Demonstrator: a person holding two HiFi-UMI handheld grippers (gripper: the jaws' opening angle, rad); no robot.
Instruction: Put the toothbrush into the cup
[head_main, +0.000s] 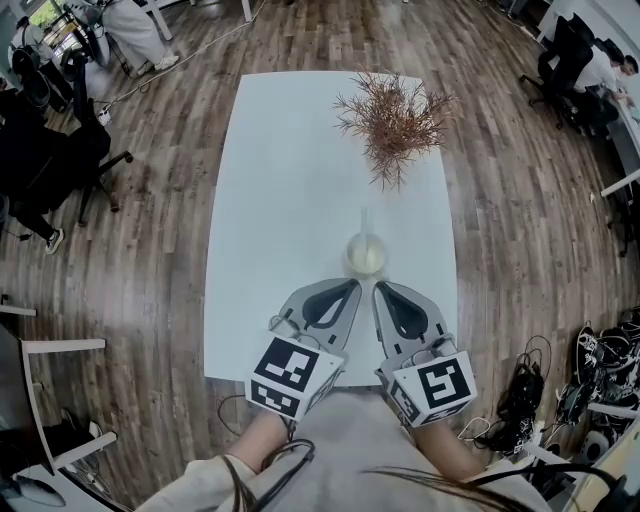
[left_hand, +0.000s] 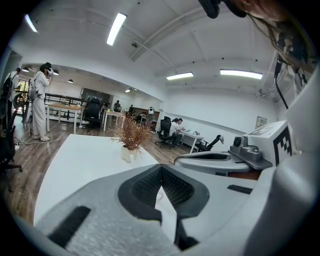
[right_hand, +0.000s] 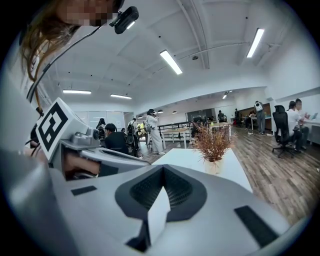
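Note:
A pale cup (head_main: 366, 254) stands on the white table (head_main: 290, 200), just beyond my two grippers. A thin, light toothbrush (head_main: 364, 220) sticks up out of it, leaning toward the far side. My left gripper (head_main: 352, 284) and right gripper (head_main: 381, 288) lie side by side near the table's front edge, tips pointing at the cup and a little short of it. Both are shut with nothing between the jaws. In the left gripper view the left gripper (left_hand: 161, 169) hides the cup behind its jaws. The right gripper (right_hand: 162, 171) does the same in its own view.
A dried reddish plant (head_main: 392, 120) in a small white pot (left_hand: 129, 153) stands at the table's far right, also seen as the plant (right_hand: 212, 142) in the right gripper view. Office chairs, desks and people surround the table on a wooden floor. Cables lie at the lower right.

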